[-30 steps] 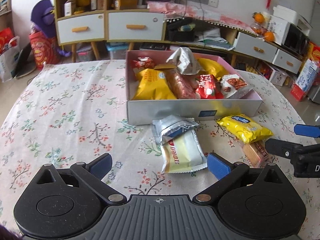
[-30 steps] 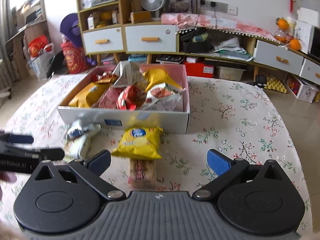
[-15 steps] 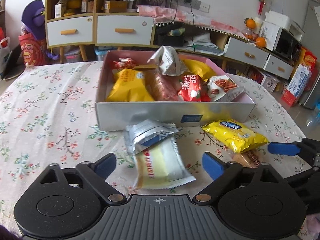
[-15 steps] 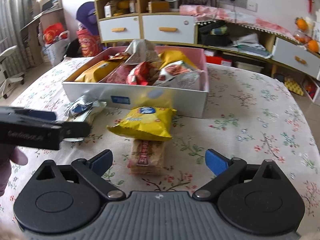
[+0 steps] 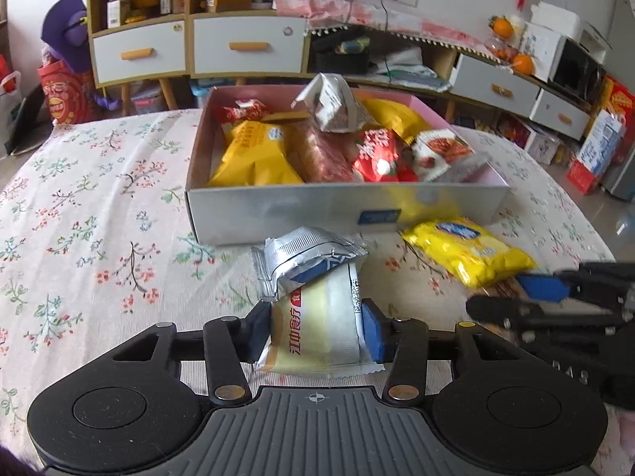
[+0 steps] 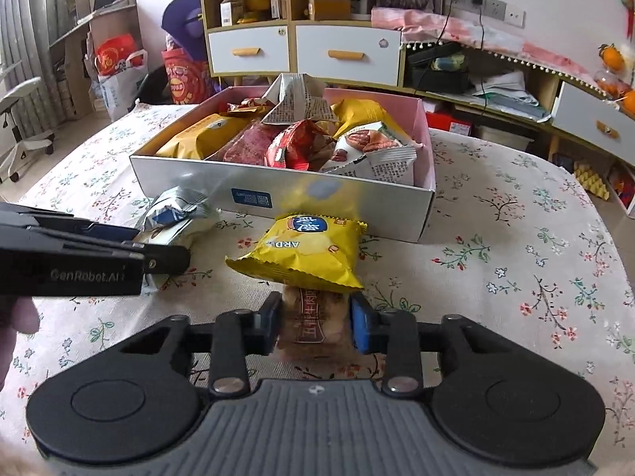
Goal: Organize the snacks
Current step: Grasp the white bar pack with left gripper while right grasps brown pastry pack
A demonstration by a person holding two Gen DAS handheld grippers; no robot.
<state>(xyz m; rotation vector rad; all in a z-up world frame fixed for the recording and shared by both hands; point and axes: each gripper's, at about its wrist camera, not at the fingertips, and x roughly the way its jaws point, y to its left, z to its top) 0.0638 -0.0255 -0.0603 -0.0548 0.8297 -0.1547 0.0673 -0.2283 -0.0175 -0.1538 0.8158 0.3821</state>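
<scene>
In front of the box [image 5: 345, 214], both jaws are closing on table packets: left gripper [image 5: 315, 327] around the cream packet [image 5: 317, 333], right gripper [image 6: 315, 319] around the brown one [image 6: 313, 317] (yellow bag [image 6: 305, 254] overlapping), which may drag along.

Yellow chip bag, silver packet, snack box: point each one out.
Yellow chip bag [image 6: 305, 252]: right wrist view, middle of its front.
Silver packet [image 5: 307, 256]: left wrist view, its top face.
Snack box [image 5: 317, 208]: left wrist view, near wall.

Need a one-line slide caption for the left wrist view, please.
Left gripper closing on a cream snack packet lying under a silver packet before the snack box.
</scene>
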